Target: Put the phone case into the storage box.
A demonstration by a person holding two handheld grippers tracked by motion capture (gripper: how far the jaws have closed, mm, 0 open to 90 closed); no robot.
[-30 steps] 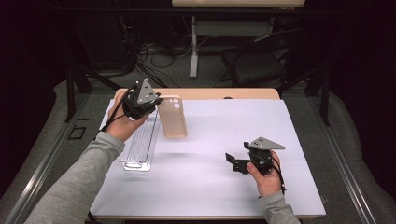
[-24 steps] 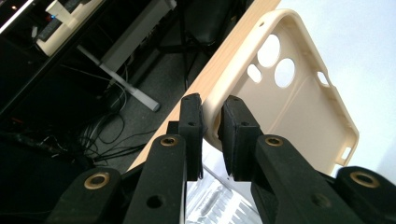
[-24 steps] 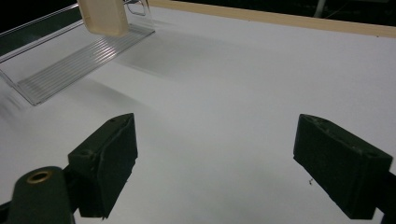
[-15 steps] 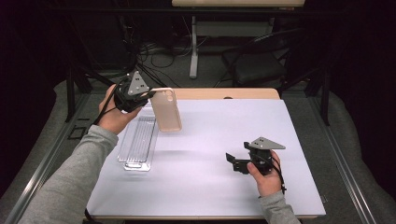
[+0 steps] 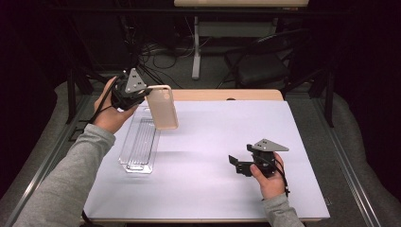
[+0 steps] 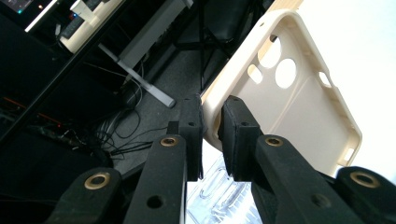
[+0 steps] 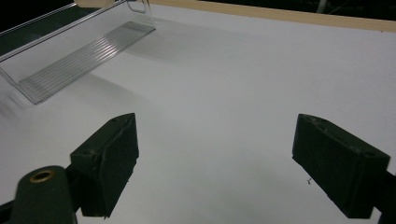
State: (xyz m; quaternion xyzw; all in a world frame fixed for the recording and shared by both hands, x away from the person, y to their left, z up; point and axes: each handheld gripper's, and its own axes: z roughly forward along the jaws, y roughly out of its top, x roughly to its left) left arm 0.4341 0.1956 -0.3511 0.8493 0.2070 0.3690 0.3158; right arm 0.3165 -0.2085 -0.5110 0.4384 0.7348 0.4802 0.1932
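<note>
A cream phone case point(image 5: 162, 107) hangs in the air over the table's back left, held by one long rim. My left gripper point(image 5: 143, 94) is shut on that rim; in the left gripper view its fingertips point(image 6: 236, 133) pinch the edge of the phone case point(image 6: 299, 107), whose hollow inside and camera cut-outs face the camera. A clear plastic tray point(image 5: 139, 144) lies flat on the white table below it. My right gripper point(image 5: 235, 164) rests low at the front right, jaws wide apart and empty, seen as the right gripper point(image 7: 215, 163) over bare table.
The white table sheet point(image 5: 213, 142) has a wooden strip point(image 5: 227, 95) along its far edge. Beyond it are a dark floor with cables point(image 5: 156, 52) and a chair base. The clear tray point(image 7: 70, 56) lies far ahead of the right gripper's jaws.
My left gripper has lifted the phone case and swung it back and left, tilting it up over the tray's far end. The right hand has stayed put.
</note>
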